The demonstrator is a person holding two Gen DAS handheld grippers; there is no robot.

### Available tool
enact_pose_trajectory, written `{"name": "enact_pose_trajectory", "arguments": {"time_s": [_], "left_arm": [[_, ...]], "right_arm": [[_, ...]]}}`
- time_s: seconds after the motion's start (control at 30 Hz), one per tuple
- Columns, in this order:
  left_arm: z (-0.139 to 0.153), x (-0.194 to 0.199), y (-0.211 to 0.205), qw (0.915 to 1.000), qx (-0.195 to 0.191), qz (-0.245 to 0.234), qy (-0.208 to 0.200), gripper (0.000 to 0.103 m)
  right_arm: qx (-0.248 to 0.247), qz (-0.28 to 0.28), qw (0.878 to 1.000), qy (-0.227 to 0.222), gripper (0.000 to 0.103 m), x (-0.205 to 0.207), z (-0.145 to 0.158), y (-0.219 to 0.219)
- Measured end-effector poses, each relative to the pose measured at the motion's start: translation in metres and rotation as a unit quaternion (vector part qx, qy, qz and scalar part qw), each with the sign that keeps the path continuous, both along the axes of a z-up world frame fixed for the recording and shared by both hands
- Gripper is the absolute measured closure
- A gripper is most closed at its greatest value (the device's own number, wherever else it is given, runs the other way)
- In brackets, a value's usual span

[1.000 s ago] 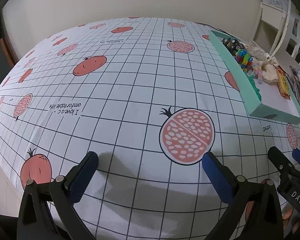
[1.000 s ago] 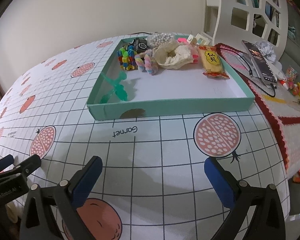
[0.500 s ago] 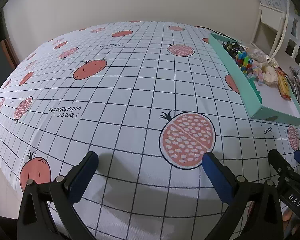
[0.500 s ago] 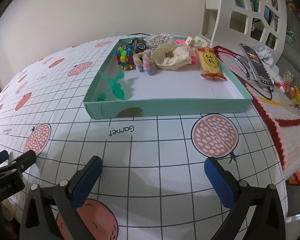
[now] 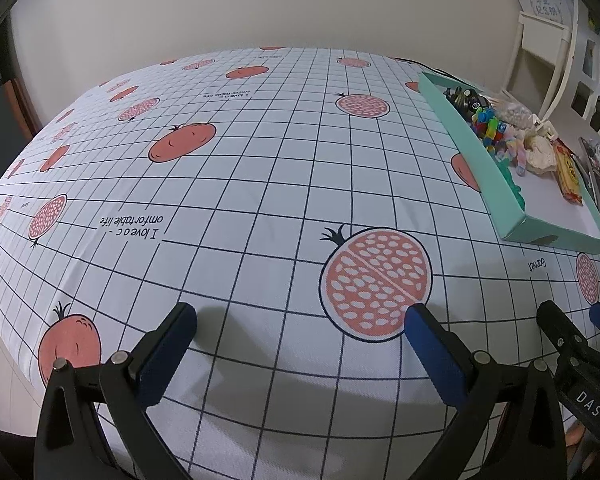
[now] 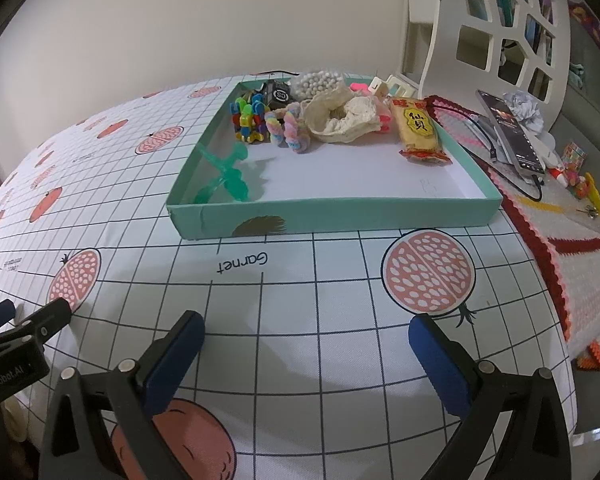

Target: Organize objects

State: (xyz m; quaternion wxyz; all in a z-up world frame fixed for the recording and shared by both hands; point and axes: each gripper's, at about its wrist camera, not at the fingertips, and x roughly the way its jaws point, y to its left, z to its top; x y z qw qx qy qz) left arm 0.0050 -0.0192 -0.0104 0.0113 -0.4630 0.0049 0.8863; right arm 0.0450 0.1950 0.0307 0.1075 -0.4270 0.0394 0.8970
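A teal shallow box (image 6: 380, 213) sits on the checked tablecloth and holds a green plastic toy (image 6: 224, 178), coloured linked blocks (image 6: 249, 117), a pastel scrunchie (image 6: 290, 130), a cream cloth (image 6: 342, 117), a snack packet (image 6: 418, 130), white beads (image 6: 318, 80) and a black item (image 6: 278, 93). The same box (image 5: 488, 168) lies at the right in the left wrist view. My right gripper (image 6: 306, 334) hangs open over the cloth in front of the box, holding nothing. Over bare cloth to its left, my left gripper (image 5: 300, 324) is open and empty.
A red-edged knitted mat (image 6: 572, 248) lies right of the box with a phone (image 6: 510, 132) and cable on it. Small toys (image 6: 580, 176) and crumpled paper (image 6: 524, 106) lie beyond. A white lattice shelf (image 6: 496, 40) stands at the back right. The table edge runs close below both grippers.
Both grippers have drawn back and risen slightly, so the box looks a little farther. Jaws stay open; nothing on the table moved.
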Motion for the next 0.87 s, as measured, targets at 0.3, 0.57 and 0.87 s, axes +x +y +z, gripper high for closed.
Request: {"name": "enact_pose_trajectory", "arguments": {"time_s": [0.3,0.57,0.87], "left_arm": [[0.0000,0.0013,0.0005,1.0000,0.000,0.003,0.005,0.000],[0.0000,0.0012,0.0003,1.0000,0.000,0.003,0.005,0.000],[0.0000,0.0011,-0.0004,1.0000,0.000,0.002,0.005,0.000]], "right_arm": [[0.000,0.000,1.000,0.000,0.000,0.0005,0.0003,0.0001],[0.000,0.001,1.000,0.000,0.000,0.0010,0.0006,0.0001],[0.000,0.001,1.000,0.000,0.000,0.0011,0.0010,-0.0001]]}}
